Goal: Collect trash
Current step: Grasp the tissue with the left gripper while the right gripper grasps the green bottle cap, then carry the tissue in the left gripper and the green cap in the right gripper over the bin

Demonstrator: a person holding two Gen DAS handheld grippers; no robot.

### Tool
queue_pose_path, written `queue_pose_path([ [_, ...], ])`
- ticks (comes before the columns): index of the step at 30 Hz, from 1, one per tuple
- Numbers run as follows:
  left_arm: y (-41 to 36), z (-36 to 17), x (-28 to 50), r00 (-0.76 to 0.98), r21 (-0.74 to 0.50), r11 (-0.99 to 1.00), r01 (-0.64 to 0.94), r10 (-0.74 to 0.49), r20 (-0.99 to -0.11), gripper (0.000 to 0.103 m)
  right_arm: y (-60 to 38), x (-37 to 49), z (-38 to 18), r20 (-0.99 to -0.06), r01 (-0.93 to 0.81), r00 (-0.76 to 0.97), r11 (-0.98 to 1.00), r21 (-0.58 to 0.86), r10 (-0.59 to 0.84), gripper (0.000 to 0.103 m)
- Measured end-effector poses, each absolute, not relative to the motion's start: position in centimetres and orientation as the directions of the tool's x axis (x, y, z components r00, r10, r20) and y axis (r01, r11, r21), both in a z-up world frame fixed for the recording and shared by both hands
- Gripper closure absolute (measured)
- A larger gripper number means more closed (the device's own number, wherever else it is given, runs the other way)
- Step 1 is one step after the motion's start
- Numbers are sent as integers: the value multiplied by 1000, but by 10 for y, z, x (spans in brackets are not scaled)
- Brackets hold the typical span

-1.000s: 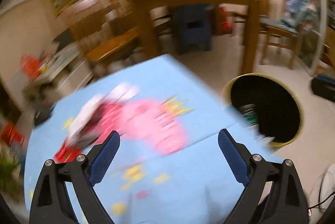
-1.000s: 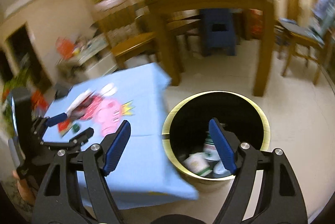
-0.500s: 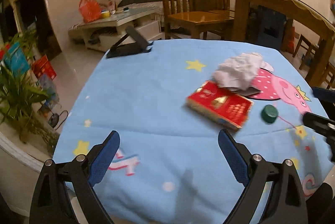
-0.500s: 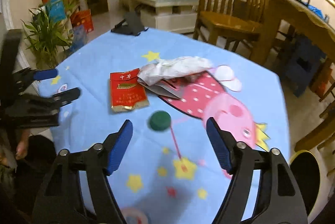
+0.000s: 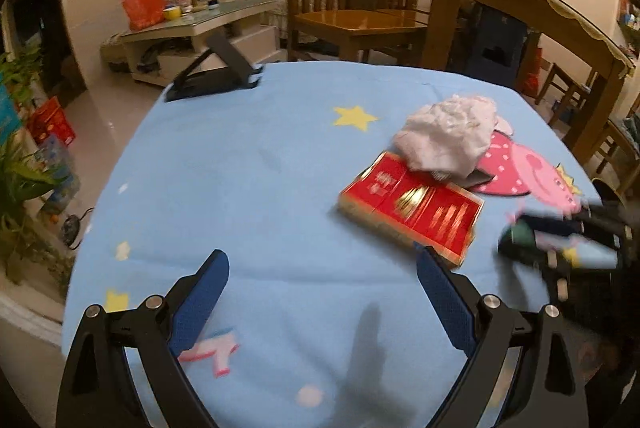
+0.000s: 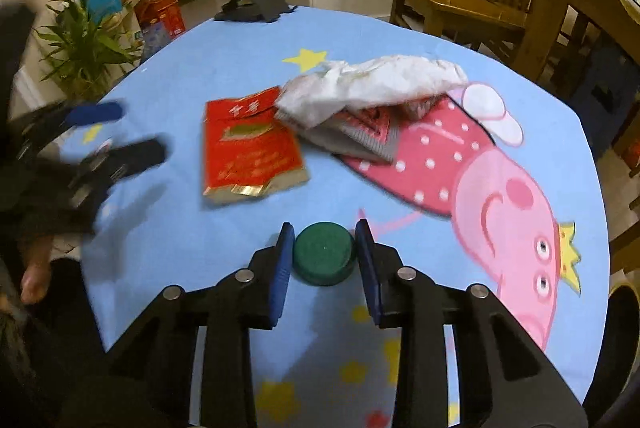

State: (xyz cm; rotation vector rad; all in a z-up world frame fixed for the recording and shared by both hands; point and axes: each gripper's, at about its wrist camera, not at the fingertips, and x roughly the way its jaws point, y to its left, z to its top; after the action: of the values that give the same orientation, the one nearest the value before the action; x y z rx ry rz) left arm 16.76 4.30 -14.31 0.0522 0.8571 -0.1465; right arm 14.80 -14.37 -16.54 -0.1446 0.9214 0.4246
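Observation:
On the blue cartoon tablecloth (image 6: 400, 40) lie a green bottle cap (image 6: 324, 253), a flattened red packet (image 6: 248, 148) and a crumpled white wrapper (image 6: 372, 84) over a torn red-and-grey pack (image 6: 360, 132). My right gripper (image 6: 325, 248) has its pads closed in on both sides of the green cap. My left gripper (image 5: 320, 292) is open and empty above the cloth, short of the red packet (image 5: 412, 208) and the white wrapper (image 5: 448, 136). The right gripper (image 5: 560, 232) shows blurred at the right edge of the left wrist view.
A black folding stand (image 5: 216, 68) sits at the table's far edge. Wooden chairs (image 5: 344, 4) and a dining table (image 5: 520, 12) stand behind. The black bin's rim (image 6: 620, 348) shows at the lower right. Potted plants (image 6: 84, 40) stand to the left.
Both grippers swung from the bin back to the table. The right gripper came down over the green cap and its jaws narrowed onto it. The left gripper stayed open.

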Motion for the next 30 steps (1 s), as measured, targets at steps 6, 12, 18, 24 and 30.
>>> queue_pose_path([
  [6,-9,-126,210,631,-6,948,319,-217,-745,12,-201,104,-154,-749,-329,557,924,197,358,72],
  [12,-72,-135,263,569,20,907,421,-247,-784,12,-252,73,-132,-694,-252,622,932,260,362,72],
  [18,-86,-160,287,528,-9,935,355,-208,-824,66,-274,51,-116,-658,-227,674,941,250,337,72],
  [24,-26,-124,242,666,-115,979,168,-198,-719,95,-289,39,-117,-629,-226,685,928,295,367,72],
  [30,-33,-105,170,748,-34,992,122,-114,-654,96,-286,31,-107,-592,-250,709,922,297,383,72],
])
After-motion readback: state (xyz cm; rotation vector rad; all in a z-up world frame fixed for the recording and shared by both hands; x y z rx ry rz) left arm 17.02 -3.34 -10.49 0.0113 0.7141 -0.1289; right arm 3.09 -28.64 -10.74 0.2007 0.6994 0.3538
